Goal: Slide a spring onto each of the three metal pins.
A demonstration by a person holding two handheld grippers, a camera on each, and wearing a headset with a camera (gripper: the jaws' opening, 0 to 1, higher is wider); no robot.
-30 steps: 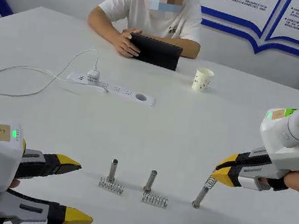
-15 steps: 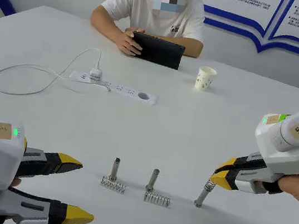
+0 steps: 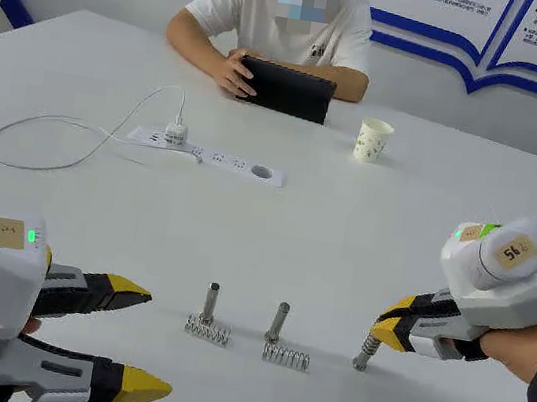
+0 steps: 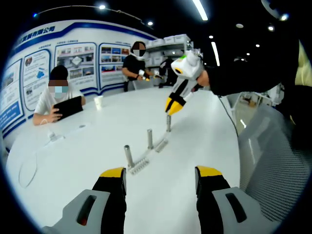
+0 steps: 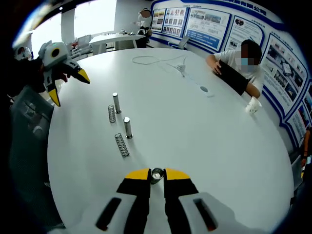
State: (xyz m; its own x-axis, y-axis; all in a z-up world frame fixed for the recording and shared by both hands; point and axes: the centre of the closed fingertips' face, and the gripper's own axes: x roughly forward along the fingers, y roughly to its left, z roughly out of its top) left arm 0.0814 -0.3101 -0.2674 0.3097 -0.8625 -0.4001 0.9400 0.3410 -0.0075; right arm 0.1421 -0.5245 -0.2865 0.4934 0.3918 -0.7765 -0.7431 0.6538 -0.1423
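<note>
The big white desk (image 3: 364, 236) stood in a room with blue and white posters on the wall. At its far side a person (image 3: 285, 22) held a dark tablet (image 3: 285, 90), near a paper cup (image 3: 370, 140) and a power strip (image 3: 219, 160). Three metal pins stood in a row close to the front. The left pin (image 3: 210, 303) and the middle pin (image 3: 278, 321) stood straight up and were bare. The first spring (image 3: 207, 330) and the second spring (image 3: 286, 356) lay flat on the desk, each just beside the foot of its pin, easy to pick up. The right pin (image 3: 362, 359) leaned over a little, likely because the right claw (image 3: 387, 323) was pushing on it. That claw was pinched around the third spring (image 3: 373, 343), which sat on the top part of the right pin (the right gripper view showed a round top between the yellow tips). It looked like the spring was being slid down. The left claw (image 3: 157, 339) was wide open with nothing in it, well apart from the pins, maybe to be out of the way.
</note>
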